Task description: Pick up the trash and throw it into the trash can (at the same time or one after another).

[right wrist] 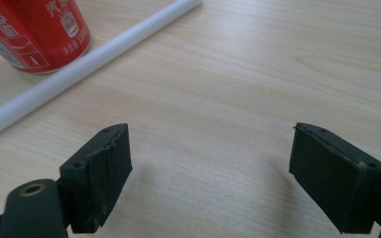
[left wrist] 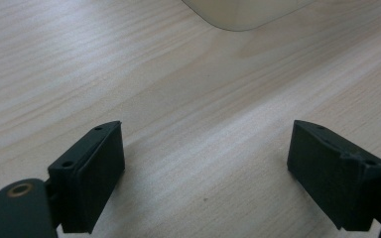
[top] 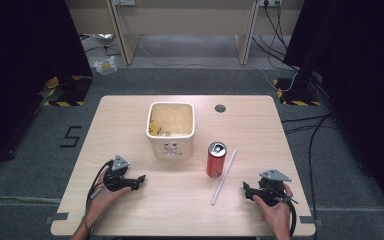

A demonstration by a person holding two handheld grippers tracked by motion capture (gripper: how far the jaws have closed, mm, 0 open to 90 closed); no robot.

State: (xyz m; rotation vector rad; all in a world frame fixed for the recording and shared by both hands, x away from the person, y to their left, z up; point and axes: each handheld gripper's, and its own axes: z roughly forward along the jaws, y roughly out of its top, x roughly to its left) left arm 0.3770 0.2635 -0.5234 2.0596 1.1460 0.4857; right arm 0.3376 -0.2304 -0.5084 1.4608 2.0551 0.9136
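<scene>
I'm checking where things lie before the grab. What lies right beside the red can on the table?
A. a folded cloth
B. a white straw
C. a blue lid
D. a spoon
B: a white straw lies on the table just next to the can, on the side of the right gripper, whose jaws stand open and empty.

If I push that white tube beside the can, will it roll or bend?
The tube looks round and smooth, so a sideways nudge would probably roll it, likely against the can beside it. It lies straight on the table, so probably rigid, and slim enough to seem light.
</scene>
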